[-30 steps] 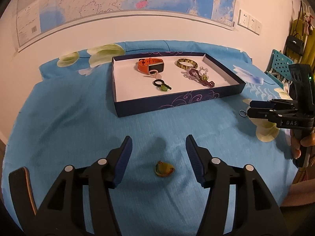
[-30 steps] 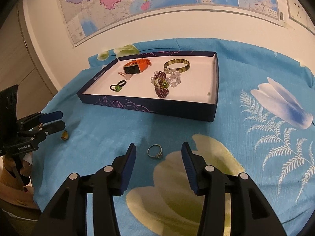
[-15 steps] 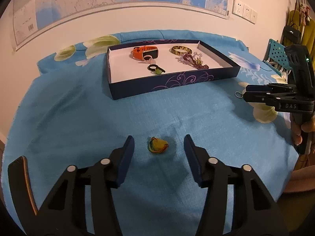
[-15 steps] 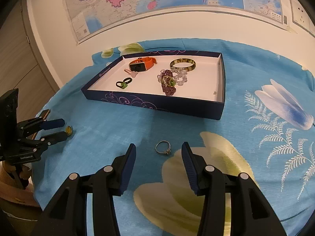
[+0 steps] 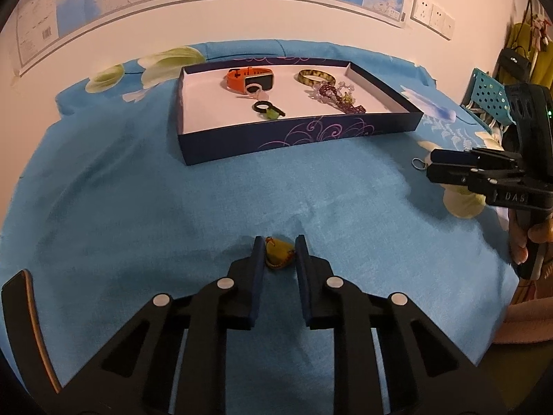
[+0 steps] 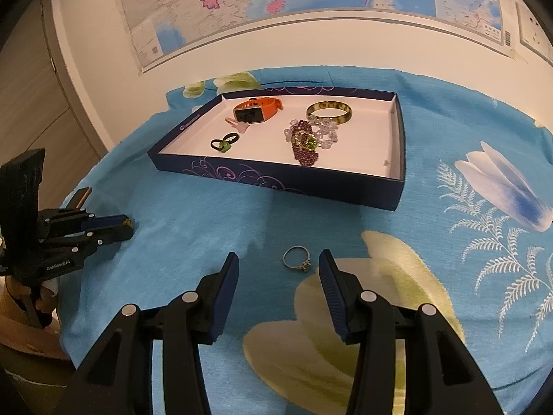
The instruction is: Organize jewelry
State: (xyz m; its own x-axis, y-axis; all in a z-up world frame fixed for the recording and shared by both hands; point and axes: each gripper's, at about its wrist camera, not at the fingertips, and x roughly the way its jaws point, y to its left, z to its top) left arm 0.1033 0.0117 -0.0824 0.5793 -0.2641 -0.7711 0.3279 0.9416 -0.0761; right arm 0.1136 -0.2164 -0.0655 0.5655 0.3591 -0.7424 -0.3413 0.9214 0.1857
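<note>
A small yellow-green ring (image 5: 278, 255) lies on the blue cloth between the fingers of my left gripper (image 5: 278, 252), which is shut on it. My right gripper (image 6: 278, 268) is open around a silver ring (image 6: 298, 261) on the cloth, touching nothing. A dark blue tray (image 5: 300, 136) with a white floor holds an orange watch (image 5: 249, 77), a green bangle (image 5: 316, 76), a purple beaded bracelet (image 5: 340, 98) and a black ring with a green stone (image 5: 268, 109). The tray also shows in the right wrist view (image 6: 276, 178).
The round table has a blue floral cloth (image 5: 138, 190). The other gripper shows in each view: the right one (image 5: 484, 176) at the right, the left one (image 6: 69, 238) at the left. A wall with a map stands behind the table.
My left gripper has moved forward over the yellow-green ring and closed its fingers on it. My right gripper has stayed open and edged closer to the silver ring.
</note>
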